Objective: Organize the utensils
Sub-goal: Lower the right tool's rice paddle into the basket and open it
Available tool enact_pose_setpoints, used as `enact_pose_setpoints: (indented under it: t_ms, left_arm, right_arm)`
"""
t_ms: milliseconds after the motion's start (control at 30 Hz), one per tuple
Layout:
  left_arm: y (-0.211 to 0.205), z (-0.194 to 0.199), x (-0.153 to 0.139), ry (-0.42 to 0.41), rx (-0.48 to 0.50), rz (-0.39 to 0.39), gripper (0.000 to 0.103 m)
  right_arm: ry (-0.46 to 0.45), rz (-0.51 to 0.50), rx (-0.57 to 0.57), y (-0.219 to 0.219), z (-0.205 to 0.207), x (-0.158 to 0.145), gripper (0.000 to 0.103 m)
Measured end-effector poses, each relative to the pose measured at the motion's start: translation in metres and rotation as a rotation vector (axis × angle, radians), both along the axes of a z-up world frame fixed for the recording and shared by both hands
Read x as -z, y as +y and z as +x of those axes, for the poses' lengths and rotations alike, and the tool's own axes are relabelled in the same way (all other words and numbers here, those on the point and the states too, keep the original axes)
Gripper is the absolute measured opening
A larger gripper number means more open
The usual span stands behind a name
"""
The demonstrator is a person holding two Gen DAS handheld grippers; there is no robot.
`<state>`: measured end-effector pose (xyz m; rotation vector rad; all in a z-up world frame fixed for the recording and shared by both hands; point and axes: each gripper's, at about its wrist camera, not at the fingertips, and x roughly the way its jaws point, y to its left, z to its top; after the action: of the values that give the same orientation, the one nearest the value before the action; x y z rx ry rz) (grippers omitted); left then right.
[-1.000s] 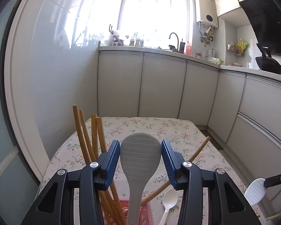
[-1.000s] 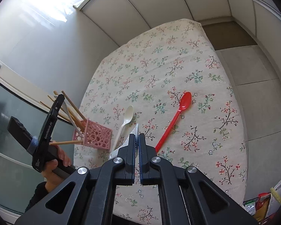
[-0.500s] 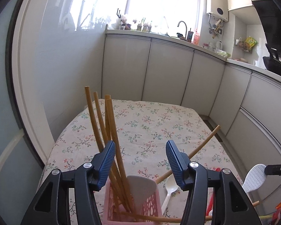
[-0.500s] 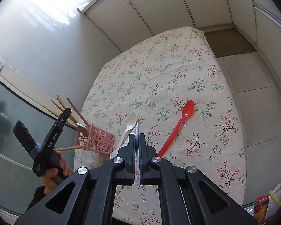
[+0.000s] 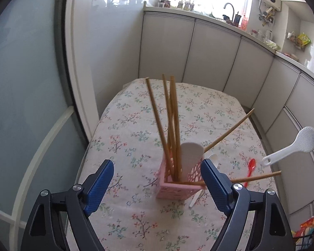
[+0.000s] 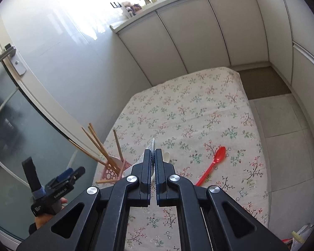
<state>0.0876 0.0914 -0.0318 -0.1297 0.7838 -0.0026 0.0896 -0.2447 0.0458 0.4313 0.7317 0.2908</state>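
A pink lattice utensil holder [image 5: 179, 185] stands on the floral tablecloth [image 5: 136, 125], holding several wooden chopsticks [image 5: 171, 125] and a white rice paddle [image 5: 190, 156]. My left gripper [image 5: 157, 186] is open and empty, pulled back just short of the holder. My right gripper [image 6: 153, 156] is shut on a second white rice paddle [image 5: 293, 149], held in the air right of the holder; it shows edge-on in the right wrist view [image 6: 149, 149]. A red spoon [image 6: 212, 164] and a white spoon [image 5: 212, 159] lie on the cloth beside the holder [image 6: 115, 170].
Grey cabinets [image 5: 209, 58] run along the far and right sides. A glass door [image 5: 21, 104] stands at the left. One chopstick [image 5: 251, 176] pokes sideways through the holder. My left gripper also shows at the left in the right wrist view [image 6: 58, 186].
My left gripper let go of the white rice paddle, which dropped into the pink holder, then drew back and up. My right gripper kept its paddle and tilted upward.
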Motion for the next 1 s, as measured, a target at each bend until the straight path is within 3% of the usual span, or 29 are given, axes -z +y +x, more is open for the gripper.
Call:
enact_pose_setpoints:
  t_ms: [200,367,533,767,1000]
  left_arm:
    - [0.019,0.001,0.021,0.123,-0.031,0.026,0.087]
    - [0.029,0.005,0.033,0.181,-0.026,0.042,0.087]
    - [0.036,0.006,0.039,0.223,-0.029,0.072,0.087]
    - [0.046,0.007,0.047,0.275,-0.021,0.038,0.087]
    - [0.047,0.006,0.044,0.266,-0.002,0.015,0.087]
  right_arm:
    - [-0.102,-0.137,-0.016,0.037,-0.003,-0.042,0.003]
    - [-0.102,-0.279,-0.092,0.092,0.014,-0.046,0.002]
    - [-0.081,-0.425,-0.153,0.153,0.034,-0.031,0.002]
    - [-0.043,-0.661,-0.196,0.226,0.055,0.014,0.002]
    - [0.031,-0.695,-0.222,0.250,0.071,0.041,0.003]
